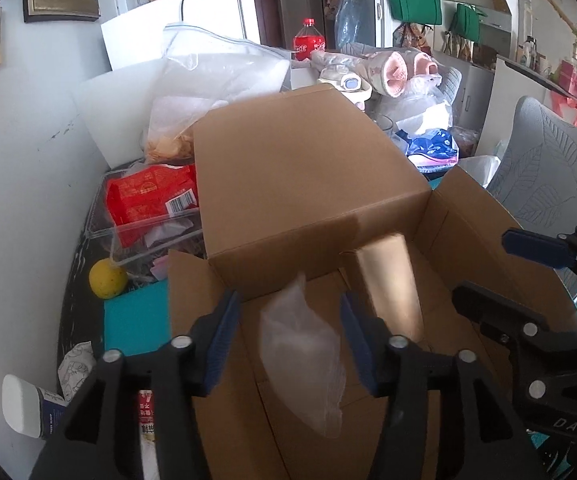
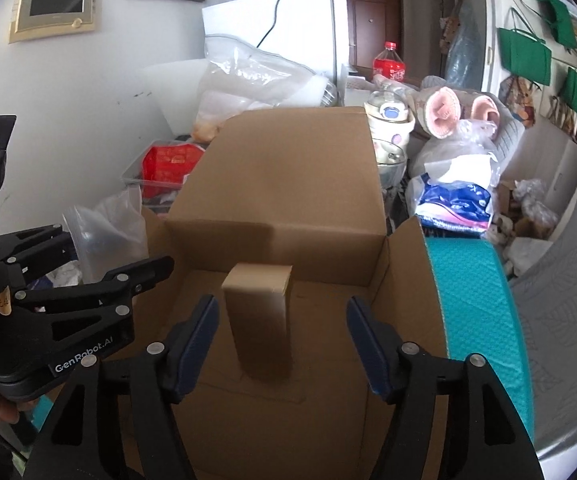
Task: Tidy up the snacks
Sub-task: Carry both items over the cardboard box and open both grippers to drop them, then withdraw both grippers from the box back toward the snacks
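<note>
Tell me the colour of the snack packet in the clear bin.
Red, with a white barcode label: the snack packet in the clear bin, best in the left wrist view.

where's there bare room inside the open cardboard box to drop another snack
Bare floor of the cardboard box lies right of the small upright carton, up to the right wall, and left of it toward the left wall. In the left wrist view a clear plastic packet sits between the open left gripper fingers. Outside, the clear bin side is crowded.

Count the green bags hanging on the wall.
3 show: one large green bag nearest, a smaller one lower right, another above. More may hide beyond the frame edge.
</note>
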Demonstrator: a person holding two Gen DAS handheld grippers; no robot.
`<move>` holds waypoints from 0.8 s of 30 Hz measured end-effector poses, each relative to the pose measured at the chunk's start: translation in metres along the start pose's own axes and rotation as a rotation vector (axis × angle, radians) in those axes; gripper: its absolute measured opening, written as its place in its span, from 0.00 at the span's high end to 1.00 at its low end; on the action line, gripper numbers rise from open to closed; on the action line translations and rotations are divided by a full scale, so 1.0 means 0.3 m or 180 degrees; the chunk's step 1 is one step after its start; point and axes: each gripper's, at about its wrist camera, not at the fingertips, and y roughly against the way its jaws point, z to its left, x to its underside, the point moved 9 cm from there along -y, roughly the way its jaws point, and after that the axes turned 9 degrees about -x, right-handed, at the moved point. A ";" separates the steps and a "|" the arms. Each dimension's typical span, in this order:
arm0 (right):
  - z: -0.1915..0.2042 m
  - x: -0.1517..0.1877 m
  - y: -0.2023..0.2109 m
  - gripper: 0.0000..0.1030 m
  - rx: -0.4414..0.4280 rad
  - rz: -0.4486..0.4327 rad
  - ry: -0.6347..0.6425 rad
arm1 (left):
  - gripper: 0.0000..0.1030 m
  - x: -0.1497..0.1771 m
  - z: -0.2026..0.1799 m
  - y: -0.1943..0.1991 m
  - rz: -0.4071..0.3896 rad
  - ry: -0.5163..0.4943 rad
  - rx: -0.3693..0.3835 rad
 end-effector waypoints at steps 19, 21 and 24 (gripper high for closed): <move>-0.016 -0.013 0.230 0.30 0.0243 -0.0198 -0.0025 | 0.22 -0.066 0.005 0.228 -0.0356 0.0105 0.0036; -0.008 -0.016 0.273 0.30 0.0232 -0.0259 -0.0030 | 0.22 -0.070 0.002 0.267 -0.0405 0.0102 0.0056; 0.006 -0.011 0.336 0.30 0.0254 -0.0333 -0.0017 | 0.22 -0.068 -0.004 0.330 -0.0463 0.0106 0.0078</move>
